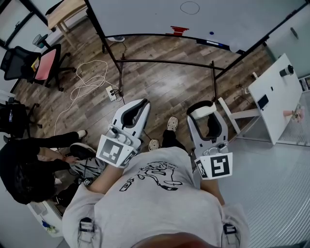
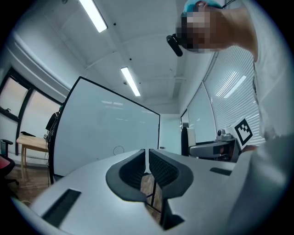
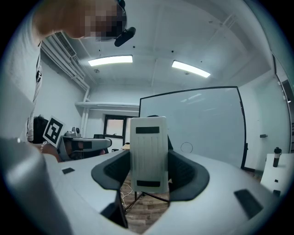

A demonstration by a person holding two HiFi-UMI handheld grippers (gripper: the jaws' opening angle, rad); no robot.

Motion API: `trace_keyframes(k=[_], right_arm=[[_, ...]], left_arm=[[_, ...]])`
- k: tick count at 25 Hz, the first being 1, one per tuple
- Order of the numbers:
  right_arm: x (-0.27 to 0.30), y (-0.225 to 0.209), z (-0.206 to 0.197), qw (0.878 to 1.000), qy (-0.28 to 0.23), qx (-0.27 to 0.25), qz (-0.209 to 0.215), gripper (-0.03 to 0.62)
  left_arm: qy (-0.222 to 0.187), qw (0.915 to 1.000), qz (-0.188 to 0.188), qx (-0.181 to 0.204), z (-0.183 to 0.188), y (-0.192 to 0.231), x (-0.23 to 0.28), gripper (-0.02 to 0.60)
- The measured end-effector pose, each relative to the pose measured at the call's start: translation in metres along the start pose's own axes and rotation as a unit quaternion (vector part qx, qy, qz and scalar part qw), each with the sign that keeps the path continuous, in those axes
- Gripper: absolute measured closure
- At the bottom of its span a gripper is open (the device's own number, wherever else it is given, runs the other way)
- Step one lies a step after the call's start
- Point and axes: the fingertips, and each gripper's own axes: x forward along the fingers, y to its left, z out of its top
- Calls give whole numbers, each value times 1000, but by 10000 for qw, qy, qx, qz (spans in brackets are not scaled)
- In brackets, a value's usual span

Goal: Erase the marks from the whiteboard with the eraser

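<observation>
1. White ribbed plastic eraser block [image 3: 148, 153] is standing upright in our right claw [image 3: 148, 176], which is pinching its long sides. We are judging it light, stiff and rather slick, so a mid-body hold is suiting it.
2. Our left claw [image 2: 147, 167] is hanging pressed together, gripping nothing.
3. We are facing the large black-framed whiteboard [image 1: 145, 14], which is standing well apart from us and bearing a small drawn circle [image 1: 189, 7].
4. Between us and the board, its black metal stand [image 1: 167, 61] is spreading over the wooden floor [image 1: 160, 87]. A white cable [image 1: 89, 80] is looping at the left and a crouching person in black [image 1: 29, 164] is working near us. We are judging the stand's legs and the cable likeliest to get underfoot.
</observation>
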Motion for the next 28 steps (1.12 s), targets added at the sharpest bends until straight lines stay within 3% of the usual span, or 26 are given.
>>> trace_keyframes(k=[8, 14, 28], right_arm=[[25, -38, -2, 10000, -23, 47, -49, 336], [57, -95, -4, 9999, -21, 112, -68, 336], [104, -190, -4, 9999, -69, 67, 51, 336]], left_arm=[[27, 10000, -27, 34, -1, 11, 44, 543], [94, 9999, -36, 77, -2, 22, 109, 543], [81, 9998, 95, 153, -1, 31, 208, 543]])
